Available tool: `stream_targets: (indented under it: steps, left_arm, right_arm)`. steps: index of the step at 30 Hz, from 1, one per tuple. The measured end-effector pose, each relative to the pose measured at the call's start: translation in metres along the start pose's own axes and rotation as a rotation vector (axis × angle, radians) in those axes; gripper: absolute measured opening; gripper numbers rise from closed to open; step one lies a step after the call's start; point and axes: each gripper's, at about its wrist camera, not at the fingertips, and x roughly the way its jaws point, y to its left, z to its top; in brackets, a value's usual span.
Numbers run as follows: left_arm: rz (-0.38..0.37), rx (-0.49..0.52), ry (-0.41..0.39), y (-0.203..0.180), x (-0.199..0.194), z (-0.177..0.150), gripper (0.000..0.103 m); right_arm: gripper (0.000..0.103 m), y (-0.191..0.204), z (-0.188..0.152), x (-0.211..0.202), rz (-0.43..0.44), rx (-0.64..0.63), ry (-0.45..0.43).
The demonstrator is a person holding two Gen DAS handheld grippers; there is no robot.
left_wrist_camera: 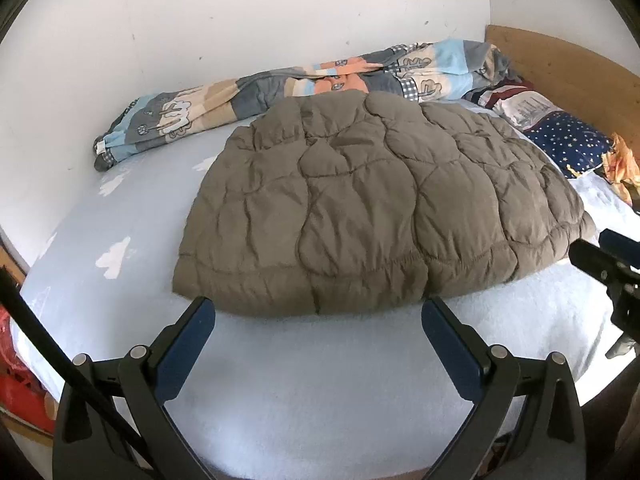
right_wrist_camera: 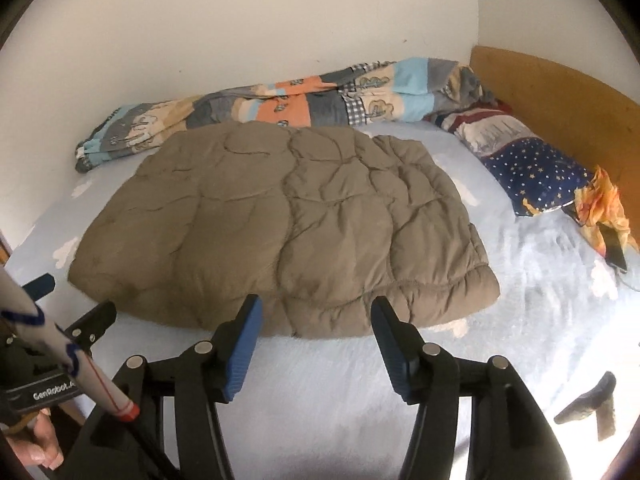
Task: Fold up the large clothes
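Observation:
A brown quilted puffer garment (left_wrist_camera: pixel 372 204) lies folded into a flat rectangle in the middle of the bed; it also shows in the right wrist view (right_wrist_camera: pixel 280 224). My left gripper (left_wrist_camera: pixel 318 308) is open and empty, just in front of the garment's near edge, fingers apart from it. My right gripper (right_wrist_camera: pixel 316 310) is open and empty, also at the near edge, towards its right half. The right gripper's side shows at the right edge of the left wrist view (left_wrist_camera: pixel 608 264). The left gripper shows at the lower left of the right wrist view (right_wrist_camera: pixel 72 332).
The bed has a pale blue sheet (left_wrist_camera: pixel 320 392) with white clouds. A patterned rolled duvet (left_wrist_camera: pixel 280 88) lies along the white wall. A star-print pillow (right_wrist_camera: pixel 536 172) and an orange cloth (right_wrist_camera: pixel 604 208) lie at the right by the wooden headboard (right_wrist_camera: pixel 560 96).

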Motion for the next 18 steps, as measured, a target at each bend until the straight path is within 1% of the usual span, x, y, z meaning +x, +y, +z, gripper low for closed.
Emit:
stream_targets:
  steps: [7,10,13,18]
  left_arm:
    - [-0.005,-0.025,-0.019,0.010,-0.019,-0.011,0.103]
    - [-0.008,-0.029,-0.024,0.012,-0.026,-0.016,0.103]
    - [-0.013,-0.038,-0.033,0.016,-0.036,-0.021,0.103]
    - [-0.011,-0.055,-0.067,0.024,-0.060,-0.029,0.103]
  right_arm:
    - [0.064,0.015,-0.022,-0.023,0.025,-0.034,-0.009]
    - [0.066,0.016,-0.028,-0.030,0.028,-0.041,-0.009]
    - [0.070,0.014,-0.034,-0.038,0.034,-0.030,-0.013]
    - [0.072,0.012,-0.040,-0.050,0.029,-0.014,-0.017]
